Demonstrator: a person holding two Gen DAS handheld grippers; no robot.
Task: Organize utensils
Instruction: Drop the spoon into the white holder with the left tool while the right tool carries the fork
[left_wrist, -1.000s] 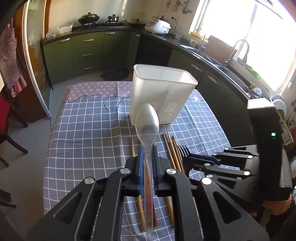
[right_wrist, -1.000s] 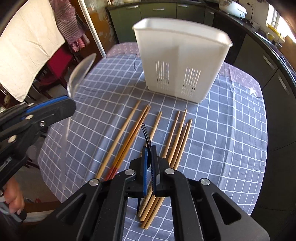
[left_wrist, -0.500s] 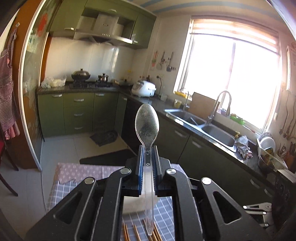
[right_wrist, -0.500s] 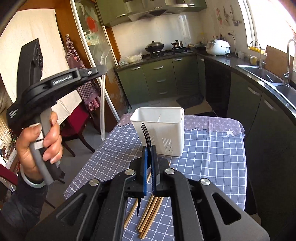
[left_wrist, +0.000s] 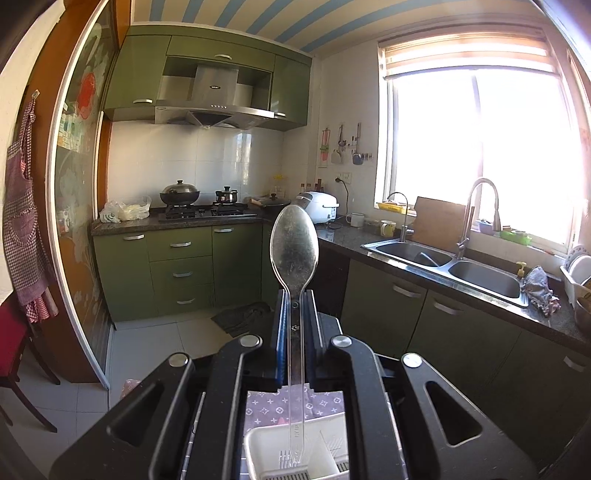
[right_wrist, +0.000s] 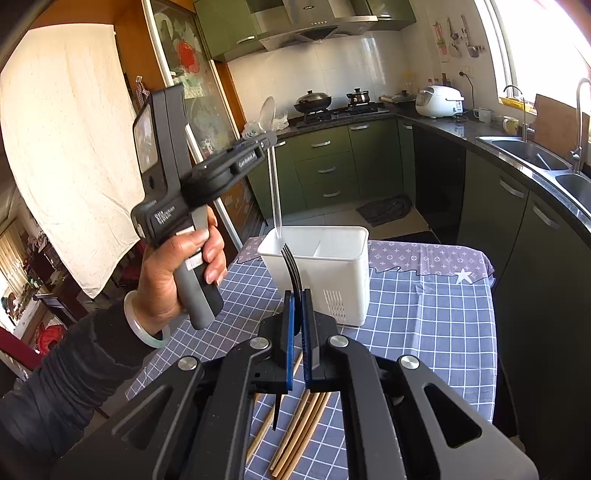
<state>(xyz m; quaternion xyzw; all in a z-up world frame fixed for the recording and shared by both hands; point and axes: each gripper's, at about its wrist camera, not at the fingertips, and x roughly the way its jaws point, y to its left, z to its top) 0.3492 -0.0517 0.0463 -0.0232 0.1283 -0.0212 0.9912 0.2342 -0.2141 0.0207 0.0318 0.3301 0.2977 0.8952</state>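
My left gripper (left_wrist: 295, 314) is shut on a clear plastic spoon (left_wrist: 294, 251), held upright with the bowl on top. In the right wrist view the left gripper (right_wrist: 264, 138) holds that spoon (right_wrist: 266, 110) with its handle tip just above the left compartment of the white utensil holder (right_wrist: 332, 266). My right gripper (right_wrist: 298, 325) is shut on a black plastic fork (right_wrist: 291, 266), tines up, in front of the holder. Several wooden chopsticks (right_wrist: 299, 428) lie on the checked tablecloth (right_wrist: 424, 310) below it. The holder (left_wrist: 273, 450) shows under the left gripper too.
A person's hand (right_wrist: 184, 269) and dark sleeve (right_wrist: 70, 387) hold the left gripper at the table's left side. Green kitchen cabinets (left_wrist: 181, 266), a stove with pots (left_wrist: 199, 206) and a sink (left_wrist: 443, 262) lie beyond the table.
Both grippers rose from the table with spoon and fork. The left one tilted up and moved over the holder, so the spoon's handle now hangs above it.
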